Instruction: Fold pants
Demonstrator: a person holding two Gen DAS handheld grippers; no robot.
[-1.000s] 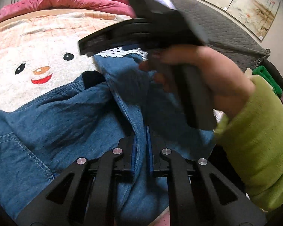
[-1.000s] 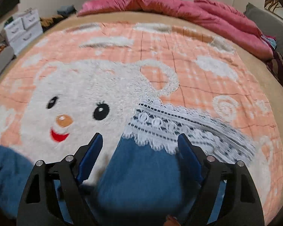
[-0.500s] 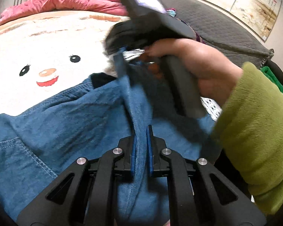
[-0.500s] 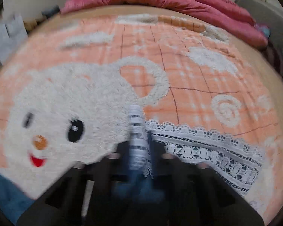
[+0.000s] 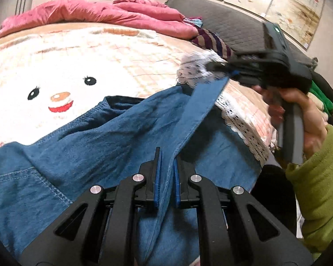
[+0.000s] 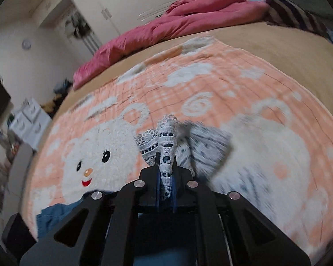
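Observation:
Blue denim pants [image 5: 95, 146] with a white lace hem [image 5: 239, 124] lie on a bed blanket printed with a bear face. My left gripper [image 5: 166, 175] is shut on a raised fold of the denim near the bottom of the left wrist view. My right gripper [image 6: 165, 177] is shut on the lace hem [image 6: 166, 137] and holds it lifted off the blanket. In the left wrist view the right gripper [image 5: 219, 68] is at the upper right, pulling a denim strip taut between the two grippers.
The orange and white bear blanket [image 6: 233, 93] covers the bed. A pink quilt [image 5: 95, 13] is bunched along the far edge, with striped cloth [image 5: 211, 42] and a grey headboard [image 5: 228, 24] at the right. White drawers [image 6: 28, 119] stand beside the bed.
My right gripper closed on the lace hem, then lifted it up and away to the right. The denim between the grippers is now stretched taut. My left gripper stayed shut on its fold.

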